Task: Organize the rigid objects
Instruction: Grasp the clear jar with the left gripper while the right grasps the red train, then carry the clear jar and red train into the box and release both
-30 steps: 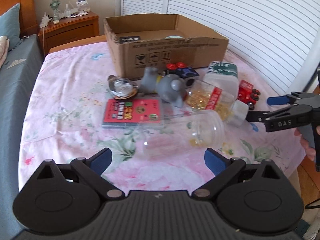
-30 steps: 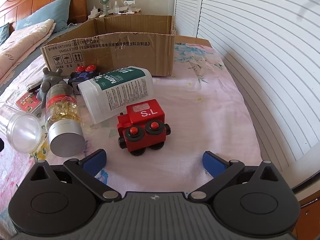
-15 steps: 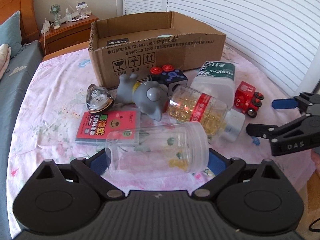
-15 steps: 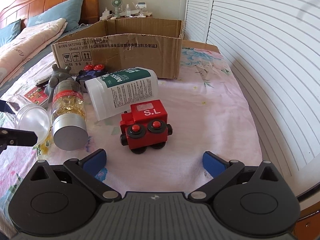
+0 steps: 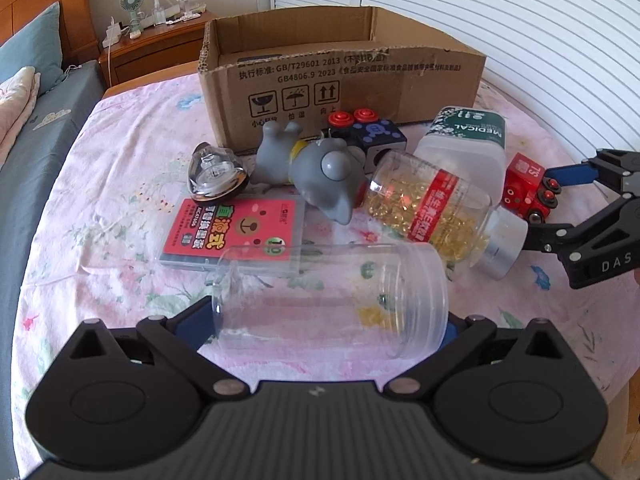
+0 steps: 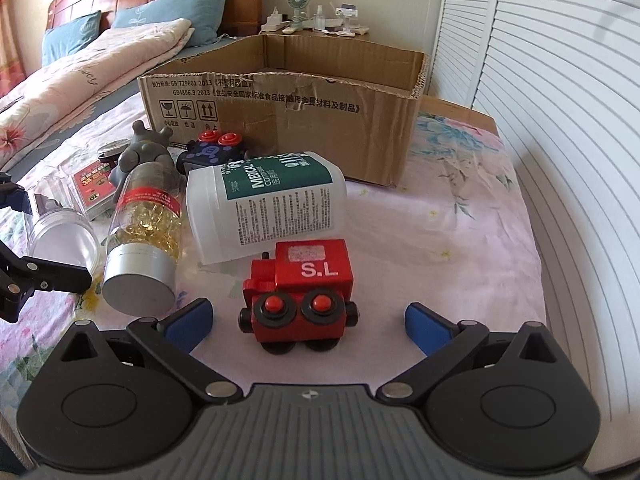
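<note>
Since a second ago the left gripper (image 5: 330,322) has closed in on the clear plastic jar (image 5: 332,300) lying on its side on the flowered table (image 5: 120,248); its fingers, which have just been opening wider, now flank the jar's ends without pressing. The right gripper (image 6: 308,320), fingers spread, frames the red toy train (image 6: 300,292). Reaching is the step in hand; next, both likely need to pinch, then lift toward the open cardboard box (image 5: 340,92).

A clear jar (image 5: 332,300) lies on its side. A red toy train (image 6: 300,292) stands upright by the white bottle (image 6: 268,204).
</note>
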`<state>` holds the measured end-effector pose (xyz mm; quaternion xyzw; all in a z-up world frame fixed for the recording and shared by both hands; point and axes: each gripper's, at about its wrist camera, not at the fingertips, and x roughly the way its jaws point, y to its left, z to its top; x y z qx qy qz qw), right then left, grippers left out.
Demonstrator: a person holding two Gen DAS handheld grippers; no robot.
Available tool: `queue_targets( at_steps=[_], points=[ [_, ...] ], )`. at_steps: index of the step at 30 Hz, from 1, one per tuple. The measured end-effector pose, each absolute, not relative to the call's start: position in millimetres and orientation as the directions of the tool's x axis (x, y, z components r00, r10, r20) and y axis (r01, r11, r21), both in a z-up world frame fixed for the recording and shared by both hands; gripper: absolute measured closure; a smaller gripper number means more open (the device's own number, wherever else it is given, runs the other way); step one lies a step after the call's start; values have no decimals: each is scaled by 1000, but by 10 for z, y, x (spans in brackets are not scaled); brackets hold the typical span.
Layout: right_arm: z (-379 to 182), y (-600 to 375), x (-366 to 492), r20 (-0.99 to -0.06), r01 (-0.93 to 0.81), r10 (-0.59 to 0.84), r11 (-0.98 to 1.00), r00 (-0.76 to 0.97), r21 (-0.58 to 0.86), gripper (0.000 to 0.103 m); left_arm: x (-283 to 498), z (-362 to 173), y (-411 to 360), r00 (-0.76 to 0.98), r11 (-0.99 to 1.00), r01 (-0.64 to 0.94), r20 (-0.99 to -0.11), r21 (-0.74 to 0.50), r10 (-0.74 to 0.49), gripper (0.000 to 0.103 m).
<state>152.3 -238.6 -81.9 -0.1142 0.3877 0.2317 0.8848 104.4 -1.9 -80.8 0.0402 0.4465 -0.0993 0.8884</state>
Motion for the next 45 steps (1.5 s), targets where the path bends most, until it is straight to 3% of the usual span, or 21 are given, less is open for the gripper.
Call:
queue_targets(
  at_steps=[8,10,16,19,31,34,45],
  points=[
    [-779,-2310,1658,-750,-566,343,823,566,-52,3,1046,-815,-14,588,977,214,-796,-18,-144,1],
    [-743,-2287,1653,-751,-578,342,814,566,-65,15,1047,-815,-15,590,976,216,-795,-18,-145,1],
    [-681,-2252,1638,-759,-582,334,810,559,-73,40,1051,-814,-10,591,976,216,-794,-19,-146,1],
    [-667,-2259,1618,-765,-570,331,820,552,-57,46,1051,-814,-11,589,976,216,-795,-18,-145,1],
    [-644,-2315,1472,-781,-516,279,854,558,-63,46,1030,-781,25,596,980,199,-790,-32,-147,1],
    [-631,-2278,1449,-783,-510,258,855,566,-87,46,1022,-756,88,607,980,188,-777,-63,-166,13],
    [-419,-2290,1359,-779,-525,259,845,571,-104,46,945,-530,154,599,960,279,-777,-24,-194,13]
  ],
)
